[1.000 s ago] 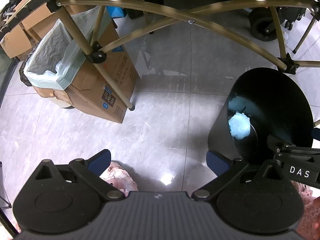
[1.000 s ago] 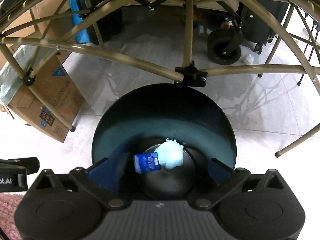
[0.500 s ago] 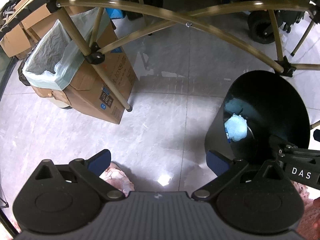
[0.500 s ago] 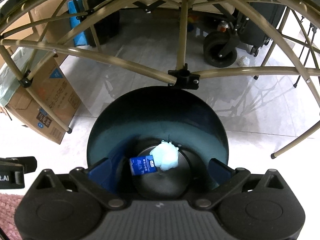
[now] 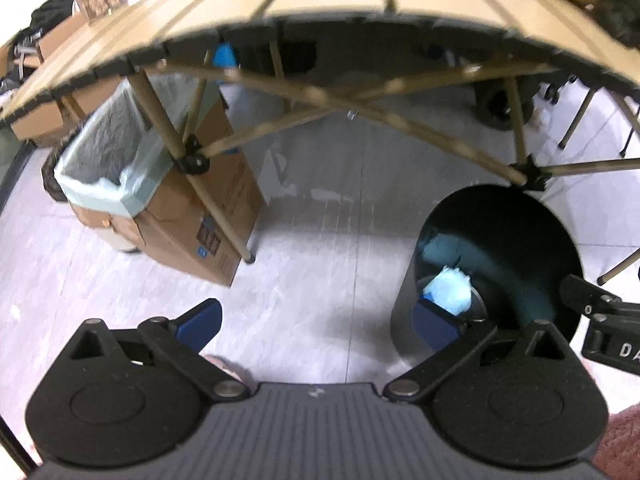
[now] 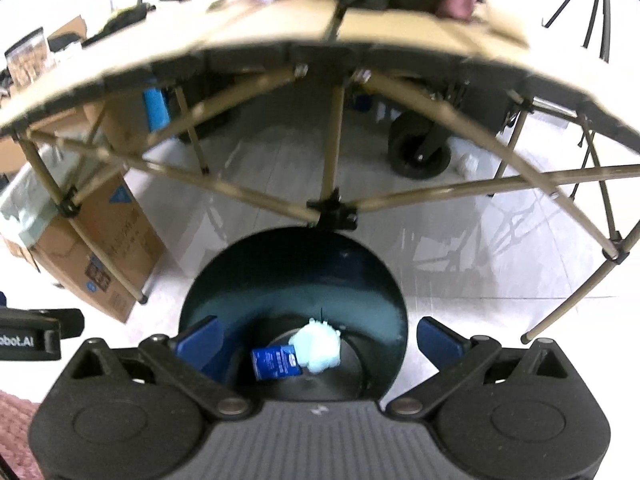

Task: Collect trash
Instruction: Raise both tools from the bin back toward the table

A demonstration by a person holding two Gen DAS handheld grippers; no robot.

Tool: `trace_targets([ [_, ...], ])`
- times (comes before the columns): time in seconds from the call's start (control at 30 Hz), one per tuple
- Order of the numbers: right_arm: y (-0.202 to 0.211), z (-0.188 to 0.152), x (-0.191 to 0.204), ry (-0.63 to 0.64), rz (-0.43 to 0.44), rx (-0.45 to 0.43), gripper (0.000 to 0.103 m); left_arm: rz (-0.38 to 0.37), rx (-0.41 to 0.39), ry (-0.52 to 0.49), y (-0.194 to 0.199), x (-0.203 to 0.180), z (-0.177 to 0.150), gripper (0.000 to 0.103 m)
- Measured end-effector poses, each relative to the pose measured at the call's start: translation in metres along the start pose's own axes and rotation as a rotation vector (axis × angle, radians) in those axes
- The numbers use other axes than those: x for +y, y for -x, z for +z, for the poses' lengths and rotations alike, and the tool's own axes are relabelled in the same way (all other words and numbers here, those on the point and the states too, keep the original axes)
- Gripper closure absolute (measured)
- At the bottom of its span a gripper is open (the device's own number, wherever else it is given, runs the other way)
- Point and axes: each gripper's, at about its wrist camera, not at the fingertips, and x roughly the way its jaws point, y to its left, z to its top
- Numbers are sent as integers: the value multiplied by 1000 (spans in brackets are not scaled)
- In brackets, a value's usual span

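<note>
Two handheld tools above a pale tiled floor [image 5: 320, 240], beside a folding tabletop [image 6: 280, 36] of tan slats on crossed tan legs. Right tool [image 6: 318, 340] directly over a round black trash bin [image 6: 384, 280], blue fingers spread wide, nothing between them. At the bin's bottom, a crumpled pale blue tissue wad [image 6: 318, 346] touching a small dark blue packet [image 6: 275, 364] on its left. Left tool [image 5: 316, 318] to the left of the bin, also spread wide and empty, its right finger overlapping the bin's near wall in view. From the left camera, same bin [image 5: 560, 240] at right with the tissue wad [image 5: 448, 294] visible inside. Farther left, a cardboard box [image 5: 208, 216] lined with a pale green bag [image 5: 96, 188], standing under the tabletop's edge. Blurred clutter on the tabletop, not identifiable.
</note>
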Motion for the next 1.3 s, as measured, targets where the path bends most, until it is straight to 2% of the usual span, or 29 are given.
trace_targets([
  [0.4,69,5,-19,-15,54,-160,0,-40,-227,-51,61,-15,-10,0],
  [0.67,106,16,-34,-21,28,-279,0,-73,-312,-72,84,-25,-2,0],
  [0.93,118,33,-50,-47,-13,-362,0,-104,-389,-79,102,-41,15,0],
  [1.3,126,74,-69,-62,-99,-469,0,-138,-520,-61,128,-65,56,0],
])
